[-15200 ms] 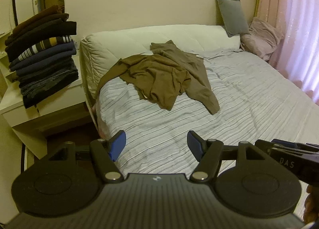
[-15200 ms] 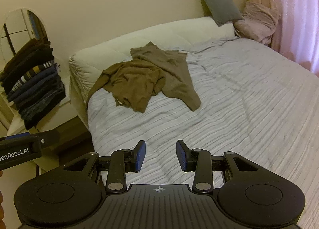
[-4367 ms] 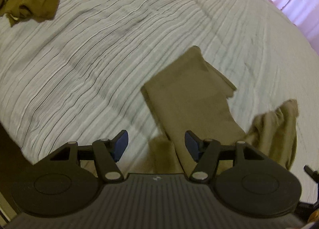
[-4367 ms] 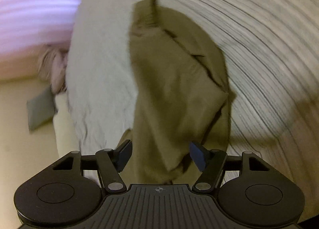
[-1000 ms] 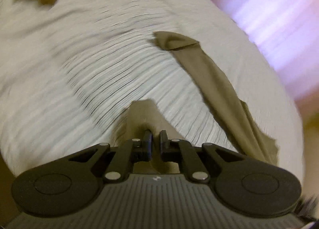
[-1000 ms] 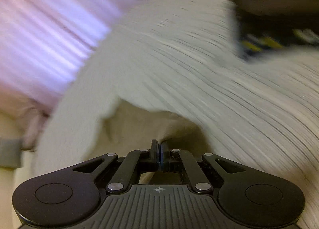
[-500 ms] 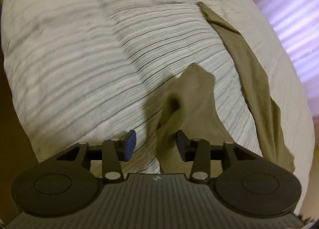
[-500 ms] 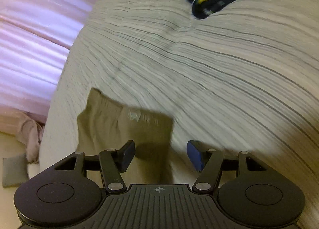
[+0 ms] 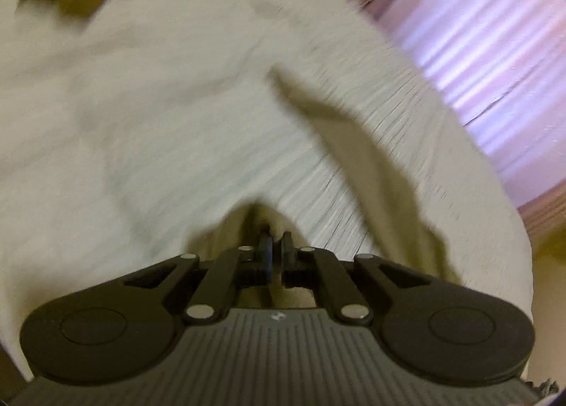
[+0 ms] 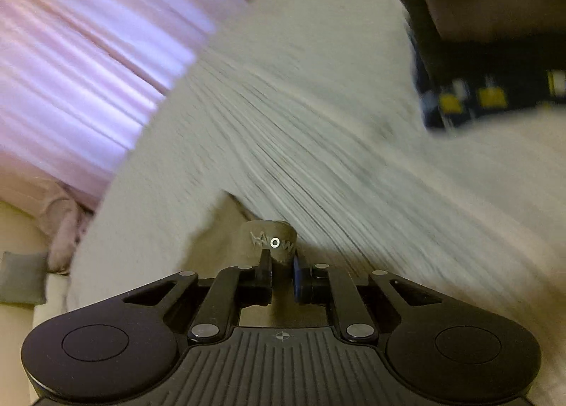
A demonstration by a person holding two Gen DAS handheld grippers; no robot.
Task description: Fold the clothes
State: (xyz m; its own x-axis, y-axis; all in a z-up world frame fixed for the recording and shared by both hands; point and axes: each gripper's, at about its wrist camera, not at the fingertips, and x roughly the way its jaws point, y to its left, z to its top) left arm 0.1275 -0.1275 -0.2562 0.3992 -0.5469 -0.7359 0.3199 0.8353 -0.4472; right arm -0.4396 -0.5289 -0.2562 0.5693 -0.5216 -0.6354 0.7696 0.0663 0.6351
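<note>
Olive garment (image 10: 272, 243) pinched in right gripper (image 10: 282, 273), left gripper (image 9: 276, 257) apparently clamping it too, blurred striped bedsheet (image 9: 141, 123).

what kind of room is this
Most likely a bedroom: a bed with a striped sheet, pink curtains beside it, and a grey cushion at the far end. Olive brown clothing lies on the bed for folding.

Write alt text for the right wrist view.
The right gripper is shut on a fold of olive-brown garment with white lettering, over a striped bed. Pink curtains fill the upper left, and a dark stack of clothes sits upper right; the picture is motion-blurred.
</note>
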